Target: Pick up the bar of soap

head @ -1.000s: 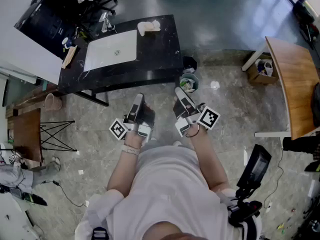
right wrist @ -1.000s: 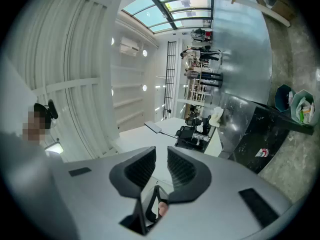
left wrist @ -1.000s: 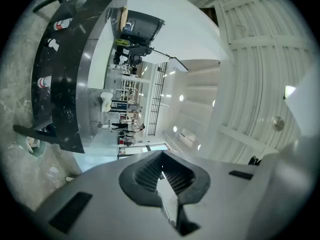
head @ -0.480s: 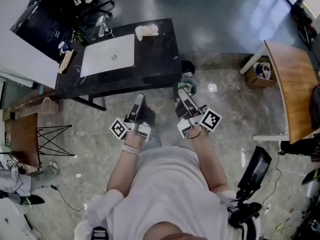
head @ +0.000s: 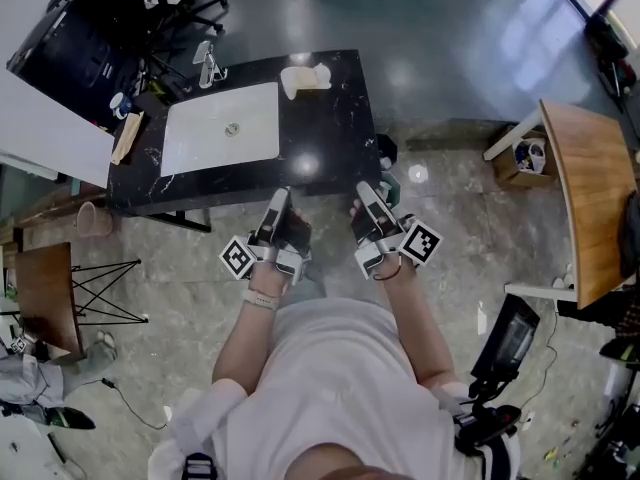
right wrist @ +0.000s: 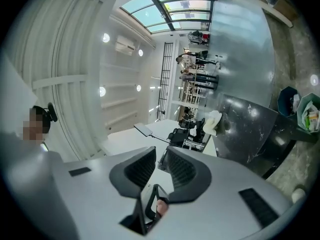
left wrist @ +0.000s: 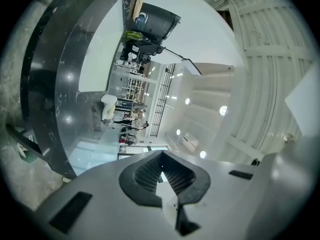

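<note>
grey stone floor runs up to a black marble counter (head: pixel 330 138) w/ a white basin (head: pixel 222 128) sunk in it. the bar of soap (head: pixel 300 80) is prob. the pale cream lump on the counter just past the basin's far right corner, close to the back edge. it is too small to say if it lies on a dish. a faucet (head: pixel 210 68) stands behind the basin.

left gripper (left wrist: pixel 161 155): jaws together, nothing btw. them. right gripper (right wrist: pixel 160 150): jaws a narrow slit apart, also empty. both hang at the counter's front edge, on the near side of the basin, well apart from the soap and pointing toward it.

handling, my guess: the soap is light and stiff but slippery, esp. if wet next to a basin, and soft enough that the pads can dent it. better to take it at the middle, across the short width, w/ moderate squeeze. too hard and it can shoot out.

room: the counter right of the basin is bare, so approach from that side is free. the back edge is close behind the soap, and a push can send it off to the floor. the faucet is near, on the basin side of the soap, so keep off it. a waste bin (right wrist: pixel 309 115) stands on the floor by the counter's end, to the right of the basin.
</note>
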`<state>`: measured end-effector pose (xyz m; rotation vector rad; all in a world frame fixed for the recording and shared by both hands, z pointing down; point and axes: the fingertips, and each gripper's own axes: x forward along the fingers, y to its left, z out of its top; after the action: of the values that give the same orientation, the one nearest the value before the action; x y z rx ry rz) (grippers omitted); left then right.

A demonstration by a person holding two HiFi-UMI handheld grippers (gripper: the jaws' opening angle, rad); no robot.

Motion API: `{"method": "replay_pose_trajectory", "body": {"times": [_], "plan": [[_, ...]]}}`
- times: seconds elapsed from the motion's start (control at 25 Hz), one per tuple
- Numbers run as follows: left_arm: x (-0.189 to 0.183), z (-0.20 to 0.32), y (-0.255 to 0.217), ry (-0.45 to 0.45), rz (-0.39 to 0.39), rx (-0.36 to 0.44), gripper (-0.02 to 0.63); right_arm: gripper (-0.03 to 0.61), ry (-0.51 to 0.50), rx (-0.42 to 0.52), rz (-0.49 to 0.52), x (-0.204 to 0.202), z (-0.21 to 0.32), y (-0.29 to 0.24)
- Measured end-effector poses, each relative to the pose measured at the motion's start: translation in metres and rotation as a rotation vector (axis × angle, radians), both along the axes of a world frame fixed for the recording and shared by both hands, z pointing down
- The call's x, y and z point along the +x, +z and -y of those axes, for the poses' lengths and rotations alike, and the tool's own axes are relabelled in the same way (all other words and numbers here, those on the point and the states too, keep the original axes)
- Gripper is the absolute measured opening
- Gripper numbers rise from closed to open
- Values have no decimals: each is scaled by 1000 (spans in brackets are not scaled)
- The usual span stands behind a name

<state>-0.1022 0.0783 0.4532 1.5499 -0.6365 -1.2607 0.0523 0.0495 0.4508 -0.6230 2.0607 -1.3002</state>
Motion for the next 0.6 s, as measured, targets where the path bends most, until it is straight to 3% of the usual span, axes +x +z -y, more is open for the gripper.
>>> {"method": "replay_pose_trajectory", "body": {"times": [0.6], "plan": [[-99,143,29,48,-39,-76,8,84,29,-62,-43,-103,141,20]]}}
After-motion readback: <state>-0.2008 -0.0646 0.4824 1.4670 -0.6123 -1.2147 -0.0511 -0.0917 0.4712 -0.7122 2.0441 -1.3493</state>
